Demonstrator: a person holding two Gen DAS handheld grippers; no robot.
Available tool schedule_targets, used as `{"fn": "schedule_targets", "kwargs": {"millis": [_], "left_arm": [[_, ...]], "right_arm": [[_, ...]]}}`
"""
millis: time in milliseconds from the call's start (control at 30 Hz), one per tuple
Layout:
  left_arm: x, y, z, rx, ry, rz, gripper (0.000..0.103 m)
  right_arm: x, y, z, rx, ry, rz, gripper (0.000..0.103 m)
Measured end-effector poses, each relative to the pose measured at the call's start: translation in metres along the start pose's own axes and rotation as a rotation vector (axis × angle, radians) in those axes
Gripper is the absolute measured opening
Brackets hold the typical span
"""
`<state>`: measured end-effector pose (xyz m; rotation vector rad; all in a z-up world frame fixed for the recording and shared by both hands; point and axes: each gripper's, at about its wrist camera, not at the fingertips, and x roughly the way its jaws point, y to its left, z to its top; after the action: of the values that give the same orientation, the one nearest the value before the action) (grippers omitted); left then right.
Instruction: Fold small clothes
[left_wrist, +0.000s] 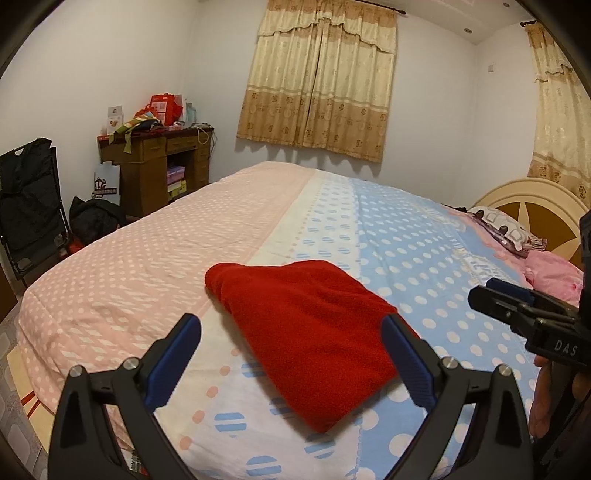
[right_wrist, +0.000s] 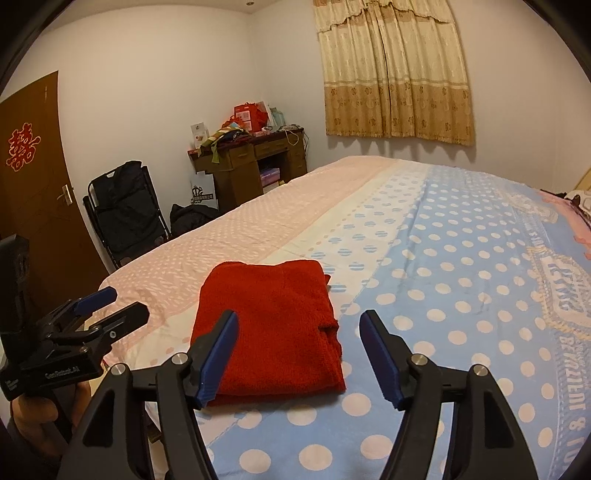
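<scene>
Both grippers hang spread and empty above the bed (left_wrist: 122, 266). From the left gripper (left_wrist: 291, 354) the folded red cloth (left_wrist: 306, 332) lies at 12 o'clock, long axis running 11 to 5; the right gripper (right_wrist: 297, 354) has it at 11, about equally near.

White letters "DAS" are showing on the right gripper (left_wrist: 517, 295). The left gripper (right_wrist: 110, 306) is carrying what seems to read "GenRobot_AI". A red double-happiness sign (right_wrist: 23, 149) is hanging on the door (right_wrist: 40, 206). The bedsheet (right_wrist: 461, 295) is bearing partly legible lettering.
</scene>
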<state>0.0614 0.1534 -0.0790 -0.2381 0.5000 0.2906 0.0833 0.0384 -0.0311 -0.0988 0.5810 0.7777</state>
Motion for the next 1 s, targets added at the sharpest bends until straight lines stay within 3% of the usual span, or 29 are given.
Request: {"fn": "schedule_targets", "kwargs": {"millis": [1000], "left_arm": [[0.000,-0.009,-0.002,0.021,0.012,-0.010,0.101]], "right_arm": [[-0.002,0.001,-0.011,0.002,0.007,-0.002,0.071]]}}
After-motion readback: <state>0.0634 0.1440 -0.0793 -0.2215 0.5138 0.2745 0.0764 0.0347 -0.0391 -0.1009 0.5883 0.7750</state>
